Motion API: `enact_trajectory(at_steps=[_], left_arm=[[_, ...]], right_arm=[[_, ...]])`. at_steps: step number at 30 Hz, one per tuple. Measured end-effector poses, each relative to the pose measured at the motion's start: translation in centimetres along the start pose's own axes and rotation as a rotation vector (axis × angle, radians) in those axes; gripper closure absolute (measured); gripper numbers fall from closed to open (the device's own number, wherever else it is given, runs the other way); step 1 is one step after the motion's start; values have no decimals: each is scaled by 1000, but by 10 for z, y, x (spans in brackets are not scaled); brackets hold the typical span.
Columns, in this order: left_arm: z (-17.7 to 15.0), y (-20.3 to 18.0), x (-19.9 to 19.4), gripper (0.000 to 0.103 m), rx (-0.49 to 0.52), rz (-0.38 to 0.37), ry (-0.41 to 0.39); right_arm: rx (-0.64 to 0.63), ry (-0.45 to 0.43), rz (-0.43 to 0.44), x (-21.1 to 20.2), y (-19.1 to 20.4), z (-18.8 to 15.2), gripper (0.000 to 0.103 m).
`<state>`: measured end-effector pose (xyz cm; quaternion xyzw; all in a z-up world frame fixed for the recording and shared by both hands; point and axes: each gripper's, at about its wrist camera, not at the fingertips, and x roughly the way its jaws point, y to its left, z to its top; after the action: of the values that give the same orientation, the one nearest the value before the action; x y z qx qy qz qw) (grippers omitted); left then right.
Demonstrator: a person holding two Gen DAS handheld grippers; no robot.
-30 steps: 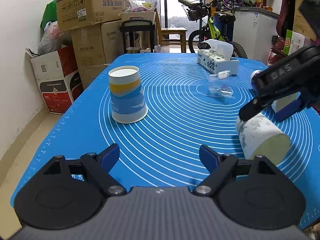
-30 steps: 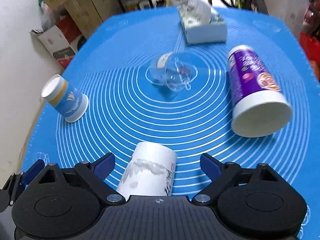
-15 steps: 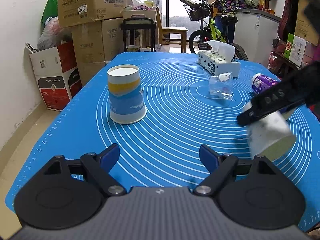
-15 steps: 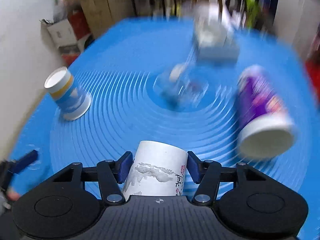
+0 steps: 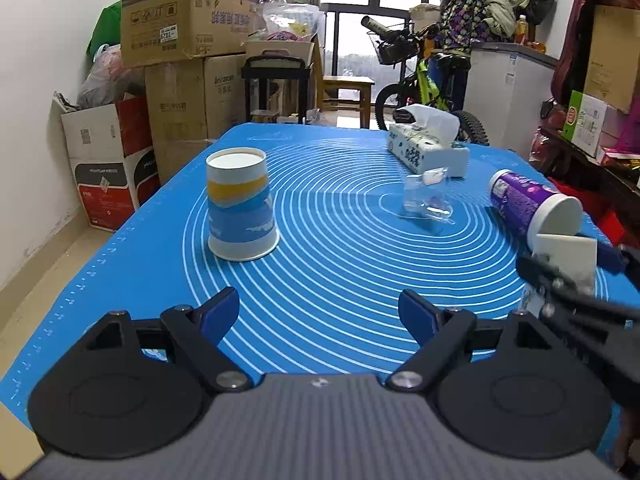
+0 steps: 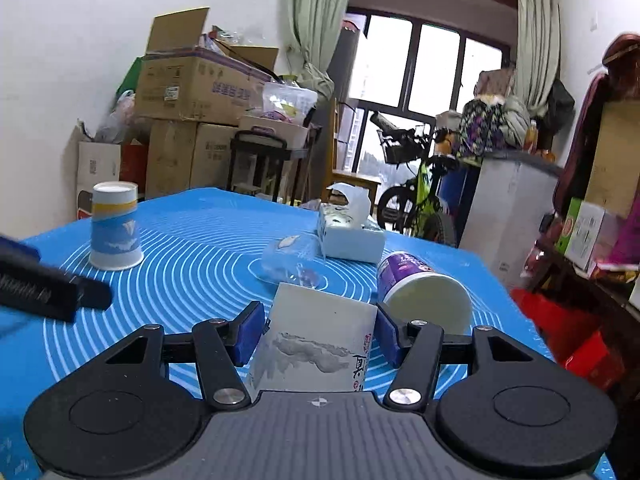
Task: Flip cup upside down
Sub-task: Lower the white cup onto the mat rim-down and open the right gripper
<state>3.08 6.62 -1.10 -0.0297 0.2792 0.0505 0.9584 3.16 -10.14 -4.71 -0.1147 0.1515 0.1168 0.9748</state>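
My right gripper (image 6: 320,330) is shut on a white paper cup (image 6: 316,344) with grey ink art and red characters, held upside down, narrow base up, near the blue mat (image 6: 192,264). In the left wrist view the same cup (image 5: 566,258) shows at the right edge between the right gripper's fingers. My left gripper (image 5: 320,312) is open and empty above the mat's near edge. A blue, yellow and white paper cup (image 5: 240,204) stands upside down on the left of the mat, also in the right wrist view (image 6: 114,226).
A purple and white cup (image 6: 420,284) lies on its side just behind the held cup. A clear plastic bag (image 6: 292,260) and a tissue box (image 6: 348,236) lie further back. Cardboard boxes (image 5: 188,60), a bicycle (image 5: 424,84) and a cabinet stand beyond the table.
The right gripper closed on the lying white cup, lifted it and turned it upside down. The left gripper stayed open and in place.
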Motion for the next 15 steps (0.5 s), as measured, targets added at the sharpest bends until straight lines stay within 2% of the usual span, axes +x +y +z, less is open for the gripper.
enact_trajectory(at_steps=[5,14,15], left_arm=[[-1,-6,-2,17,0,-14,1],[-4,-13,-16,17,18,-32,-3],[-5,-14,-19,17,20,-37,-7]], right_arm=[[23,54,15,2,-1,-3,40],[38,60,22,-26,-10,-2,7],[46,62,28,-31,-11,-1,6]])
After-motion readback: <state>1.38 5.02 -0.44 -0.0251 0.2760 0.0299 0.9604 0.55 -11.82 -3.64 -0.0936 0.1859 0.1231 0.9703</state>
